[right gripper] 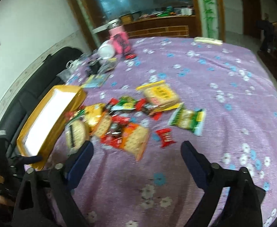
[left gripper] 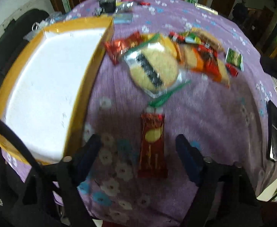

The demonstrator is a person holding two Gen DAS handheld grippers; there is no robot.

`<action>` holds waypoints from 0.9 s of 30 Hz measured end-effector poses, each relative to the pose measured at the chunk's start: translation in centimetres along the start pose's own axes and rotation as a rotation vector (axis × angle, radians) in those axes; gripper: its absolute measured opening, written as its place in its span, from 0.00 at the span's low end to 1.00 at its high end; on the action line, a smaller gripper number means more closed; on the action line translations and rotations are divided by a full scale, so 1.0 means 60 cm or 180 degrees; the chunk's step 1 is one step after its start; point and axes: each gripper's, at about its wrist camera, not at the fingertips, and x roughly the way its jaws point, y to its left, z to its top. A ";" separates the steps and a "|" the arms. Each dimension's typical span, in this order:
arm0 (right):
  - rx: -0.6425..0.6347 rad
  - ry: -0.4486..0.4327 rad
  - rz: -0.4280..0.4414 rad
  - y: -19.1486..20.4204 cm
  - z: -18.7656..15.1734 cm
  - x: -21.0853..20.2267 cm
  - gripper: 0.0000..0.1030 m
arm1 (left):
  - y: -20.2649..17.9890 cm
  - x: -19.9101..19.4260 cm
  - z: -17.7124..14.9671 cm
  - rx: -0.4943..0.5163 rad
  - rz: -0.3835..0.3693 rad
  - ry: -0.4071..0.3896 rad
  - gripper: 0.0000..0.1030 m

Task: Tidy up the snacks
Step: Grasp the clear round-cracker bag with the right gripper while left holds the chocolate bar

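Snack packets are heaped on a purple flowered tabletop (right gripper: pixel 204 71) beside a yellow-rimmed box (left gripper: pixel 85 87).

The left tool (left gripper: pixel 138 143) is spread wide over a lone red wrapper (left gripper: pixel 152 143), nothing gripped; the right tool (right gripper: pixel 136 149) is likewise released above the snack pile (right gripper: pixel 119 117) (all printing is too blurred to be read). A yellow-labelled cracker pack (right gripper: pixel 160 94) lies farther back.
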 end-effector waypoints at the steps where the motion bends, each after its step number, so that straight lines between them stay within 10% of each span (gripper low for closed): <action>1: -0.0055 0.0042 0.0070 0.013 0.000 0.007 0.81 | 0.002 0.005 -0.004 -0.0022 -0.0021 0.0039 0.73; 8: -0.0556 0.0295 0.0464 0.117 0.007 0.066 0.80 | 0.009 0.025 -0.017 -0.0045 -0.0056 0.0054 0.62; 13: -0.0726 0.0450 0.0491 0.147 0.006 0.106 0.79 | 0.011 0.019 -0.023 0.0007 -0.0097 -0.0040 0.34; 27: -0.1126 0.0642 0.0130 0.229 0.003 0.224 0.76 | 0.030 0.006 -0.040 -0.0041 -0.0329 -0.0035 0.35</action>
